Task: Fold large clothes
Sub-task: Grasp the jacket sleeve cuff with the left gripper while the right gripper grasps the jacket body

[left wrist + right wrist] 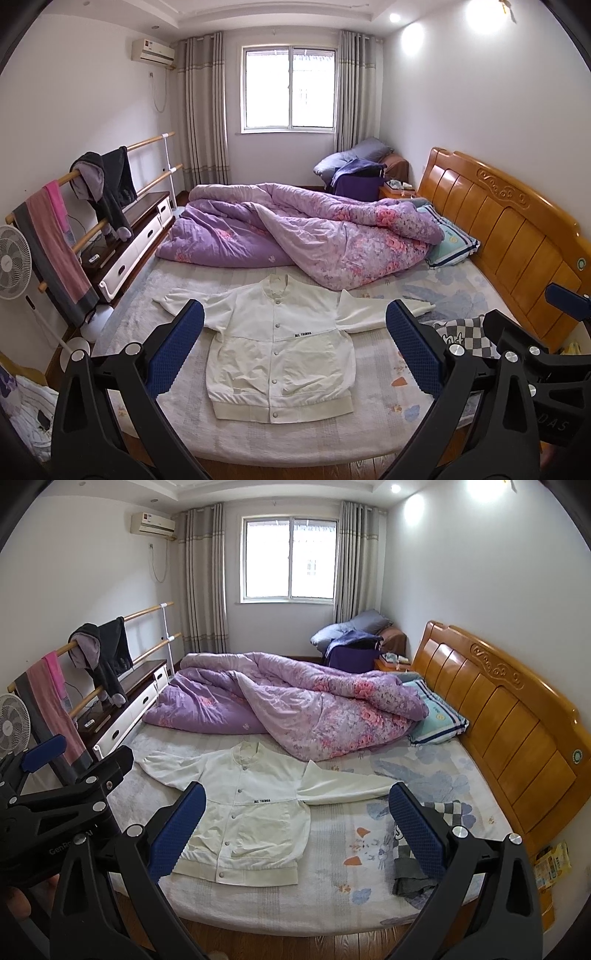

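- The left gripper (pixel 294 343) hangs above the near edge of the bed, its blue-padded fingers spread wide and holding nothing.
- The right gripper (pixel 297 825) is beside it, a little further toward the headboard end, likewise spread wide and empty. Each gripper shows at the edge of the other's view, so the two are near one another.
- Neither gripper touches any cloth; both are clear of the bed (pixel 369 435).
- The white jacket (pixel 279 350) lies flat on the sheet near the front edge of the bed, front side up, snaps closed down the middle, hem toward the cameras and collar toward the far side.
- Both sleeves are stretched out sideways, one toward the rack side and one toward the headboard (pixel 517 236). No part of the jacket is turned over on itself.
- As a judgement: the spreading-out is done, and the folding proper has not begun. Still to do are bringing each sleeve in across the body, then doubling the body from hem to collar.
- Just beside the headboard-side sleeve lies a checkered garment (pixel 413 849), crumpled and unfolded; it may be another piece waiting its turn, though that cannot be told.
- Beyond the jacket a purple flowered quilt (pixel 295 232) is bunched across the far half of the bed, close to the collar but apart from it, with a striped pillow (pixel 452 240) at its headboard end.
- Furthest off, clothes hang on a wooden rack (pixel 110 192) by the left wall, and a window (pixel 288 88) sits in the back wall.
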A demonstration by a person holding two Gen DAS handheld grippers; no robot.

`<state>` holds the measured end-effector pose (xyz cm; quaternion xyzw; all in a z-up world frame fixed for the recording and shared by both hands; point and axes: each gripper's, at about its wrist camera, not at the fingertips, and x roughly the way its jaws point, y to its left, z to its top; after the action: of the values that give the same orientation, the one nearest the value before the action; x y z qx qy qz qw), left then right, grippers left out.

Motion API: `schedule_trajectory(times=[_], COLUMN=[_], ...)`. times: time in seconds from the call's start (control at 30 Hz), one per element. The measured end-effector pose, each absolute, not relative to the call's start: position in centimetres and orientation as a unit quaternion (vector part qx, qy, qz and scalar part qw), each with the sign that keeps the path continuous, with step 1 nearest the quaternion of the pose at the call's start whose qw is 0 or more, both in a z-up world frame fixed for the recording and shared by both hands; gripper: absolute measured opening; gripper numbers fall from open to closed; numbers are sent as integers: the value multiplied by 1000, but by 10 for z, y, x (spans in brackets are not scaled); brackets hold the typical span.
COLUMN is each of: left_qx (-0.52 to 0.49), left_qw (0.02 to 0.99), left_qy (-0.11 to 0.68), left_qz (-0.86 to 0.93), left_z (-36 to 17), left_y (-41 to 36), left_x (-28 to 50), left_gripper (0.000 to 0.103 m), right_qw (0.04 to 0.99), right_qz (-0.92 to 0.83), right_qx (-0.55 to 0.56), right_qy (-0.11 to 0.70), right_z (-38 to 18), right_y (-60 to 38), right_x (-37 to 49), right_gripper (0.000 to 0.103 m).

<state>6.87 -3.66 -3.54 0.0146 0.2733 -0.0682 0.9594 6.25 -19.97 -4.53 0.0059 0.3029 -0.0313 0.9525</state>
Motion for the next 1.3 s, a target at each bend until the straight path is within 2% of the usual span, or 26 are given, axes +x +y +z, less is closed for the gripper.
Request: schedule_trajectory(times=[0.23, 0.53, 0.8, 1.03, 1.3], left_qx=[18, 10, -79, -138, -187], left_qw=[950, 936, 886, 862, 837], left_qy=[304, 346, 453, 487, 514], left_qz=[-64, -70, -52, -20, 21], left_z=[-68, -141, -246, -329, -425], left_y=[-26, 39, 165, 256, 326], left_x=[124, 260, 410, 494, 571], left_gripper=[98, 98, 98, 98, 98], right_qw=[940, 921, 890, 864, 839], right_qz=[-32, -31, -1, 42, 53], right_qx=[6, -14, -40, -57, -42], right_qy=[339, 389, 454, 499, 540], right_z=[-73, -133, -226, -312, -408], right_y=[-181, -118, -16, 61, 91], right_x=[116, 244, 390, 488, 574], right_gripper=[96, 96, 96, 95, 95])
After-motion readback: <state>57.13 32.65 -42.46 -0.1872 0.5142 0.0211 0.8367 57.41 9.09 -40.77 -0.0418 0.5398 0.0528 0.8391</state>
